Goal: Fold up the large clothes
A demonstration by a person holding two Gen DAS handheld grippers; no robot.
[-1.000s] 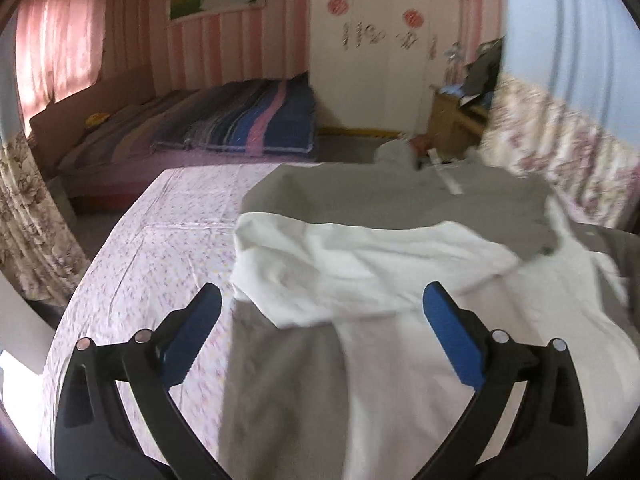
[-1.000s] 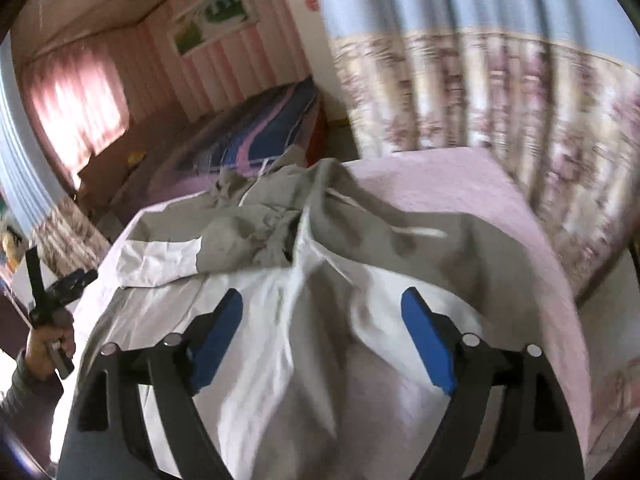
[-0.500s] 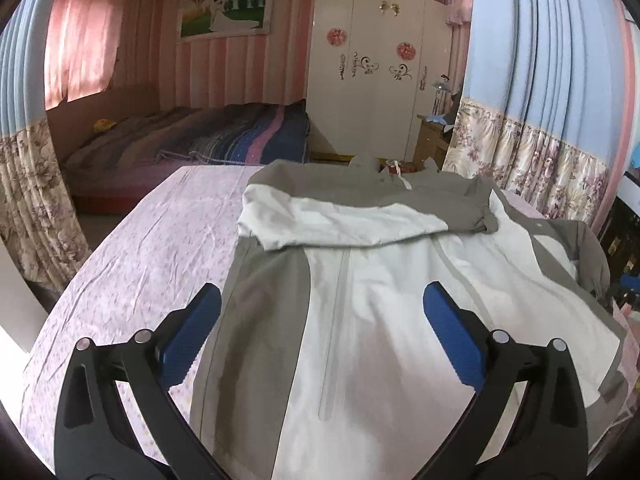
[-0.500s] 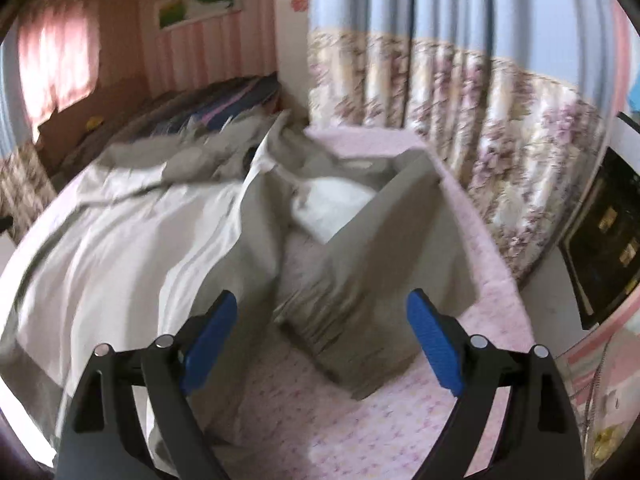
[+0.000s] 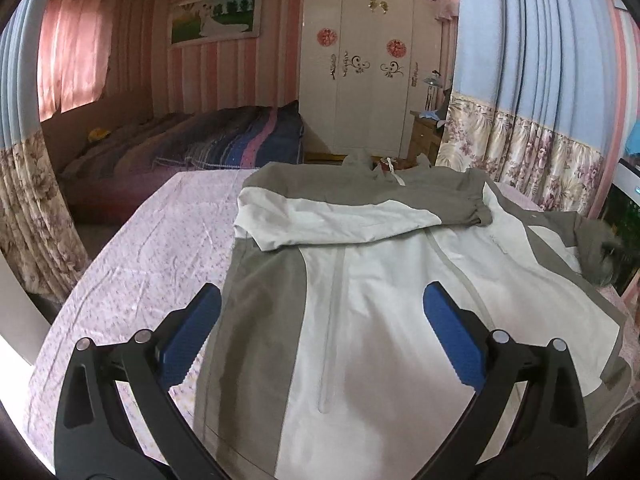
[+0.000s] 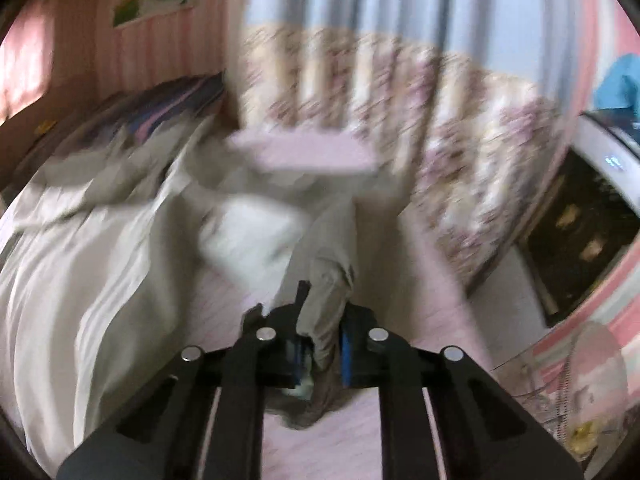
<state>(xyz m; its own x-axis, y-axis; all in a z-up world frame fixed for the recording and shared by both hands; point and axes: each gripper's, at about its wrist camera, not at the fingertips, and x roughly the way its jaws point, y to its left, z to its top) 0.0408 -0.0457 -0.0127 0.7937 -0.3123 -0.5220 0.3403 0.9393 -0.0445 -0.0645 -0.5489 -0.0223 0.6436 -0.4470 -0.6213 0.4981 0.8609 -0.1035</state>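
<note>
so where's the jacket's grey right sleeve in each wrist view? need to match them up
Left wrist: the grey sleeve hangs bunched at the far right edge, off the jacket, past the open left claw.
Right wrist: it runs up the centre, its cuff pinched in the right claw, whose jaws have just been closing on it.
Shared landmark: the floral curtain, right of the jacket in both.

Jacket point(image 5: 380, 300) on table point(image 5: 152, 248), bed point(image 5: 200, 148) behind, wardrobe point(image 5: 360, 72) beyond

Right wrist view blurred; jacket point(image 6: 100, 264) hem cropped.
</note>
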